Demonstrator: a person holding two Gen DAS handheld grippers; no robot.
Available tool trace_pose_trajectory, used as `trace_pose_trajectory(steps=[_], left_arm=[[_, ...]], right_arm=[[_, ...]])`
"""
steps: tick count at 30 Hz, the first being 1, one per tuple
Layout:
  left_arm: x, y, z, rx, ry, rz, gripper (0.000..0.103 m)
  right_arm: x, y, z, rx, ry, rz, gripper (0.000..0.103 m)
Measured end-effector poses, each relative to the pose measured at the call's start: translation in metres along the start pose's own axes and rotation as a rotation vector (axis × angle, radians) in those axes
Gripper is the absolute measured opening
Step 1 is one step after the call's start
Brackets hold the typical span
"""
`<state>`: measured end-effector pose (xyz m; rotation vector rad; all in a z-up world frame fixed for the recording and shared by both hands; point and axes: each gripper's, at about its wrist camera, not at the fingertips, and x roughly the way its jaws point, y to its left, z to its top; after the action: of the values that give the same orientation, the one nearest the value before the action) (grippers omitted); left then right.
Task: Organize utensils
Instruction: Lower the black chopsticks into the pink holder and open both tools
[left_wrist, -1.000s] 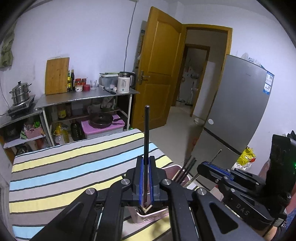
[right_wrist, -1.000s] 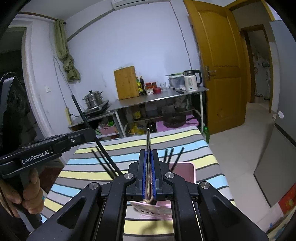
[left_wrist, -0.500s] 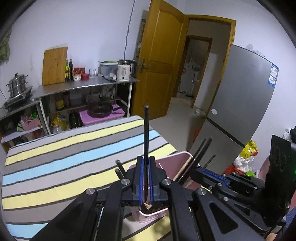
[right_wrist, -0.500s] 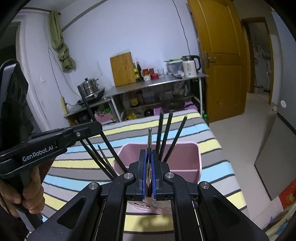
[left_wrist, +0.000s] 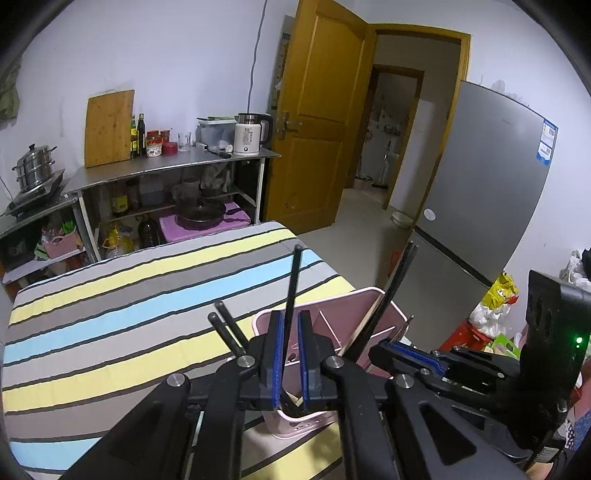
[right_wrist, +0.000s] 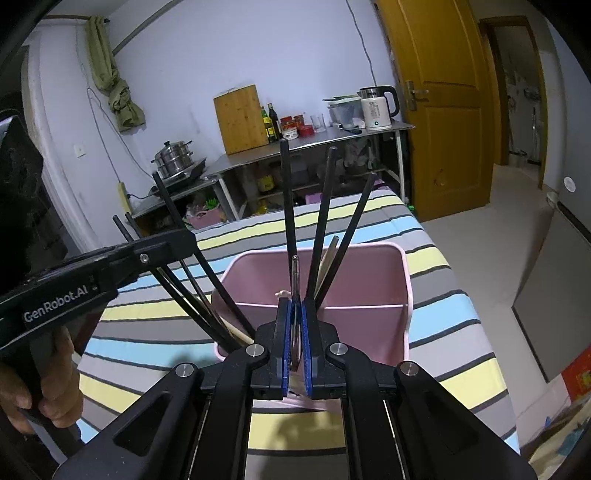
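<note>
Here, the left hand-held gripper (left_wrist: 289, 321) is seen with its blue pads (left_wrist: 277, 347) set narrowly apart. Its jaws have just been opening, and a black chopstick (left_wrist: 293, 280) stands between them, clear of both pads, its lower end inside the pink utensil holder (left_wrist: 369, 295) directly below and ahead of the fingertips. Two more dark chopsticks (left_wrist: 225, 325) lean out just to the left of this gripper.

The right hand-held gripper (right_wrist: 294, 306) is likewise parted by a sliver, its jaws having just been opening too. A thin metal utensil handle (right_wrist: 294, 273) rises between them. Whether the pads touch it cannot be told.

Only in the right wrist view is the holder's inside laid open: a divider (right_wrist: 351, 305) crosses it just beyond the fingertips, and three black chopsticks (right_wrist: 325, 206) fan upward ahead. There, too, a hand (right_wrist: 48, 384) is shown gripping the left tool's handle, low at the left.

Only in the left wrist view is the striped cloth (left_wrist: 110, 314) on the tabletop seen stretching broadly to the left.
</note>
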<state>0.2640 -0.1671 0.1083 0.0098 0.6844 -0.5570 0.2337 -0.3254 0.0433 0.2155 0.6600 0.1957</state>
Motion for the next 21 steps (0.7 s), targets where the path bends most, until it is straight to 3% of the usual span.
trace_pose_trajectory(steps=[4, 12, 21], left_arm=[[-0.016, -0.001, 0.001, 0.0, -0.036, 0.01, 0.013], [-0.054, 0.0, -0.002, -0.004, -0.094, 0.015, 0.015], [-0.089, -0.007, -0.032, -0.003, -0.124, 0.023, 0.019]], right_arm=[[-0.009, 0.002, 0.002, -0.007, -0.016, -0.001, 0.014], [-0.034, 0.011, 0.002, -0.029, -0.055, -0.013, 0.017], [-0.066, 0.02, -0.011, -0.049, -0.096, -0.021, 0.022]])
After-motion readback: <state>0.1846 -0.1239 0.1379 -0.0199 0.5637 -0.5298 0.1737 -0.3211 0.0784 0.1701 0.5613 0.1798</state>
